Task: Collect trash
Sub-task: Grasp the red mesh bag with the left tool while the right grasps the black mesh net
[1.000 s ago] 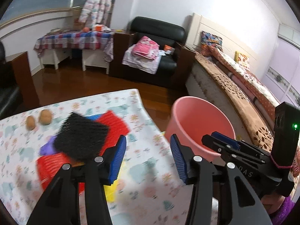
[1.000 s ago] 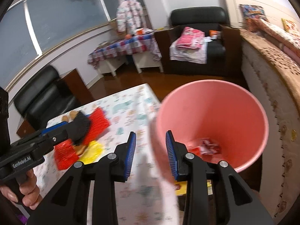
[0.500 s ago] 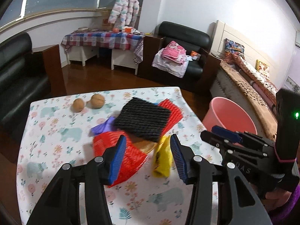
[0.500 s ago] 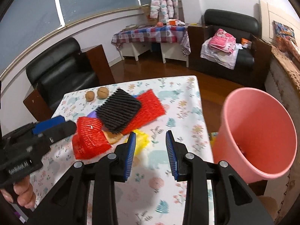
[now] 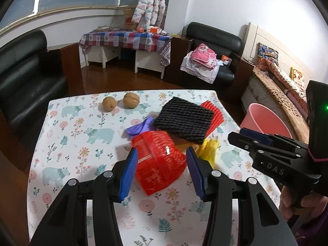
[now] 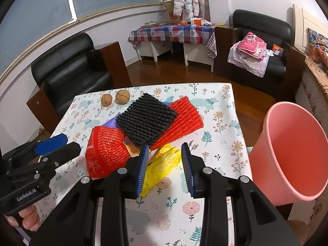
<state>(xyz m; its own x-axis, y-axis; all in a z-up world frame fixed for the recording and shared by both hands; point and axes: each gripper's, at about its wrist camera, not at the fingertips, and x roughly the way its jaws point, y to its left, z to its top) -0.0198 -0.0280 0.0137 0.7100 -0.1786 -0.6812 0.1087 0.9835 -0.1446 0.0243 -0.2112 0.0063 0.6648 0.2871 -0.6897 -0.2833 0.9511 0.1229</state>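
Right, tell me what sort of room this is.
Most likely a lived-in room at home, part sitting room, part bedroom: a black armchair piled with folded laundry, a bed along one wall, and a padded jacket hanging by the window.

you've got two walnuts on the floral tablecloth, a black armchair behind, a checked side table, and pink folded bedding.

bright indoor light, sharp, fisheye-warped edges
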